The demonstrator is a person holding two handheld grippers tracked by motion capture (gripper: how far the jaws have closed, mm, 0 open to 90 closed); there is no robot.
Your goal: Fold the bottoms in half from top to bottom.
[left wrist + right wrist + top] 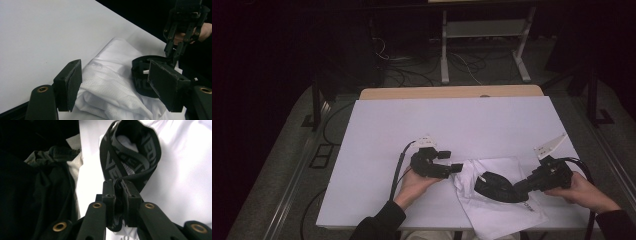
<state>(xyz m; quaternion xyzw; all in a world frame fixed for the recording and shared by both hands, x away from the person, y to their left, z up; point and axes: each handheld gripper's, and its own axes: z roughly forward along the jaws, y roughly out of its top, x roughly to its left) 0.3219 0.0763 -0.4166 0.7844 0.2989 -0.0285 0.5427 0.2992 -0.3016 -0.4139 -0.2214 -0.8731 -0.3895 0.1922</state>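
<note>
High view: white table [377,150] with a white cloth [502,205] at its near right edge and a black strap [494,186] lying on it. Left gripper [452,161] rests by the cloth's left edge; right gripper [518,187] meets the strap. Left gripper view: jaws stand apart, clamping nothing, astride a bunched fold of cloth [110,87]; the perforated weave is visible, and the strap [141,77] forms a loop. Right gripper view: jaws are clenched on the strap [130,157], whose grey lettering appears, unreadable.
</note>
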